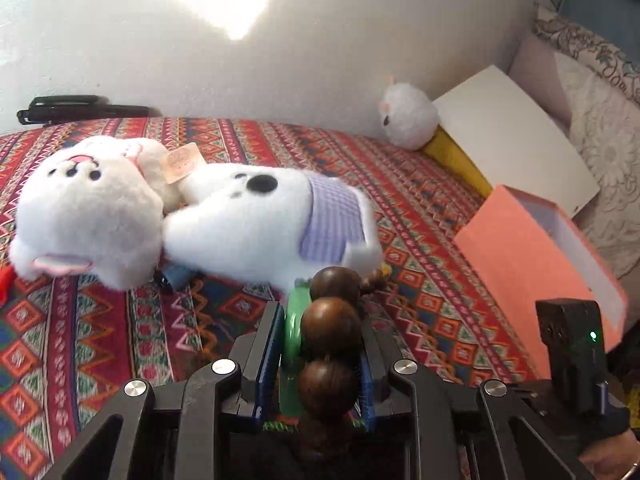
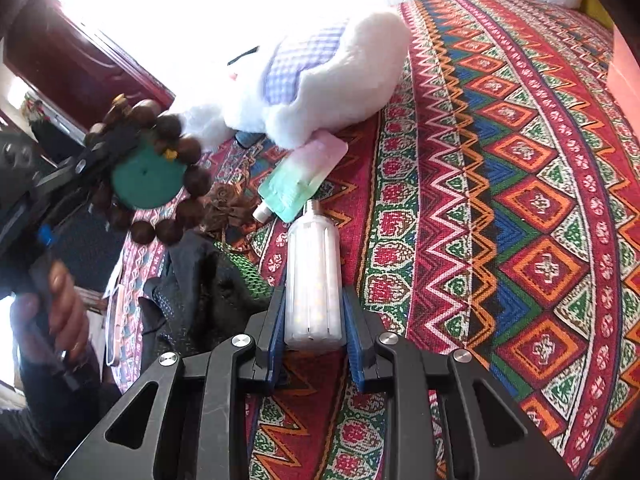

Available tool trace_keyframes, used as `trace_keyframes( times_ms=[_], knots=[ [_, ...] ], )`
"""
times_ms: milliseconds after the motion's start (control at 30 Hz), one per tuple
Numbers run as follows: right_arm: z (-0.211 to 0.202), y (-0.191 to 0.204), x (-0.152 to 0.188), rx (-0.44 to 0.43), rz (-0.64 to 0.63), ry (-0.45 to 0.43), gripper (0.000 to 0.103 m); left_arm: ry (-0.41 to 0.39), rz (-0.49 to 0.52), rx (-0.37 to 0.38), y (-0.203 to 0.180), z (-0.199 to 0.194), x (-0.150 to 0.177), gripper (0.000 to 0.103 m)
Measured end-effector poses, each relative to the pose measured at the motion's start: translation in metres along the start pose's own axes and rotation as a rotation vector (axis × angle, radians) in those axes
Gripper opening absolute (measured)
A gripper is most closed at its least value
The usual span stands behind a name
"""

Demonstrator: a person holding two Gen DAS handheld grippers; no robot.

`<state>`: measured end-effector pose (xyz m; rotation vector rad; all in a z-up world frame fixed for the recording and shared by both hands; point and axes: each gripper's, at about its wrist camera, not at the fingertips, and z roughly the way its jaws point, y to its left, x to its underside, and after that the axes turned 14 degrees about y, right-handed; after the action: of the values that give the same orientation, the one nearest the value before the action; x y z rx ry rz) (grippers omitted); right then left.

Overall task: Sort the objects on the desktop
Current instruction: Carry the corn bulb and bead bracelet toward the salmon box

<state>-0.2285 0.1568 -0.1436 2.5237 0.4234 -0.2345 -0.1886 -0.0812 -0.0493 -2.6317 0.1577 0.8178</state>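
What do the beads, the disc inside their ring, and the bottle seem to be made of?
Beads: probably polished wood, dark brown with a soft sheen.
Disc: green; it glows translucent at its edge in the left view, so plastic or glass, unclear which.
Bottle: likely frosted translucent plastic; pale shapes show through.

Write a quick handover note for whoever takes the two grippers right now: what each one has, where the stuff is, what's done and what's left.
Left gripper: shut on a brown bead bracelet plus a green disc, lifted off the patterned cloth.
Right gripper: shut on a white corn-style LED bulb, low over the cloth.
Still lying there: two white plush toys, a small pastel pouch, a dark mesh item.
Orange box at the cloth's edge looks empty where visible.
Nothing visibly sorted yet; both held items need placing.
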Motion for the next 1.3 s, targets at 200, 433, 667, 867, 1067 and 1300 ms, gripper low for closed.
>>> trace_keyframes(
  times_ms=[200, 433, 667, 867, 1067, 1300],
  knots=[
    [-0.001, 0.015, 0.011, -0.02, -0.012, -0.045, 0.028, 0.017, -0.063, -0.03, 0.004, -0.022, 0.008, 0.026],
    [0.017, 0.02, 0.025, -0.019, 0.011, -0.027, 0.028, 0.063, -0.198, 0.066, 0.026, -0.029, 0.015, 0.024],
    [0.015, 0.02, 0.025, -0.014, 0.021, -0.044, 0.028, -0.093, -0.074, 0.052, -0.004, -0.095, 0.006, 0.024],
    [-0.003, 0.036, 0.042, 0.027, -0.007, -0.114, 0.028, -0.085, -0.113, 0.064, 0.005, -0.106, 0.016, 0.024],
    [-0.036, 0.064, 0.078, 0.065, -0.053, -0.195, 0.028, -0.076, -0.115, 0.054, -0.005, -0.12, 0.04, 0.024],
    [-0.08, 0.091, 0.131, 0.089, -0.098, -0.251, 0.028, -0.058, -0.057, 0.063, -0.043, -0.133, 0.072, 0.024]
  ],
)
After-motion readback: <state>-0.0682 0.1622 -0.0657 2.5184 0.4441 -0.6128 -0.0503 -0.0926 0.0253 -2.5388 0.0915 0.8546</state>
